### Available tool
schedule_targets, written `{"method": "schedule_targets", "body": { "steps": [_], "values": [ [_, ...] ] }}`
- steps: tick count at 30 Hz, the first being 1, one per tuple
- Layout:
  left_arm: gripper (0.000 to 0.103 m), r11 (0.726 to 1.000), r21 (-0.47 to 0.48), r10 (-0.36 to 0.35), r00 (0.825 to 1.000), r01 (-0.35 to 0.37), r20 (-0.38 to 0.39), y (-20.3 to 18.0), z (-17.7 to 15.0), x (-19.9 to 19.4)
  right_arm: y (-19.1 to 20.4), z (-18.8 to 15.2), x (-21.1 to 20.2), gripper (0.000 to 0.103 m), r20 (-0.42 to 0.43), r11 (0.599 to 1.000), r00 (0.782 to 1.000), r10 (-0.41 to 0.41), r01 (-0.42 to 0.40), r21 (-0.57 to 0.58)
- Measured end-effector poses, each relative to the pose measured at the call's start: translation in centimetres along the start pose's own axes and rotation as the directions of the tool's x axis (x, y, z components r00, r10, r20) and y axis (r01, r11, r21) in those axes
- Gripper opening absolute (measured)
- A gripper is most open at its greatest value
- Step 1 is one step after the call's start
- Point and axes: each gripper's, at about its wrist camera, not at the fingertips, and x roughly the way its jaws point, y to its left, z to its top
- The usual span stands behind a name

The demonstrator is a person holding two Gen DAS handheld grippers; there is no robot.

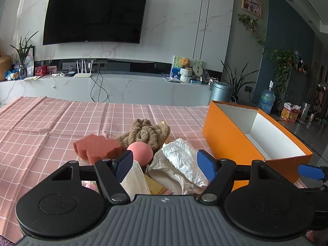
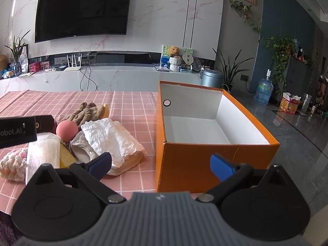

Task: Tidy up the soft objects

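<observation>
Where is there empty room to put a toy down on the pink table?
The orange box is empty inside. Bare checked tablecloth stretches left of and behind the red sponge. It is crowded from the sponge to the box: pink ball, brown towel, white crumpled cloth.

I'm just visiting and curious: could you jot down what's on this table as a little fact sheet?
surface: pink checked tablecloth
container: orange box, open, nothing seen inside
pile: red sponge, pink ball, brown knotted cloth, crumpled white cloth, all beside the box
left tongs: open, over the pile
right tongs: open, holding nothing
</observation>
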Motion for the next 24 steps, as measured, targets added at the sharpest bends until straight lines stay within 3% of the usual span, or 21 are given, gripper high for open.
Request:
{"method": "schedule_targets", "body": {
  "steps": [11, 24],
  "values": [
    [0.082, 0.999, 0.032, 0.002, 1.000, -0.002, -0.001, -0.54, -0.09, -0.02, -0.14, -0.05, 0.12, 0.100, -0.002, 1.000, 1.000, -0.004, 0.004, 0.002],
    [0.082, 1.000, 0.005, -0.009, 1.000, 0.009, -0.018, 0.05, -0.15, 0.16, 0.13, -0.06, -0.04, 0.100, 0.002, 1.000, 1.000, -0.007, 0.007, -0.013]
  ]
}}
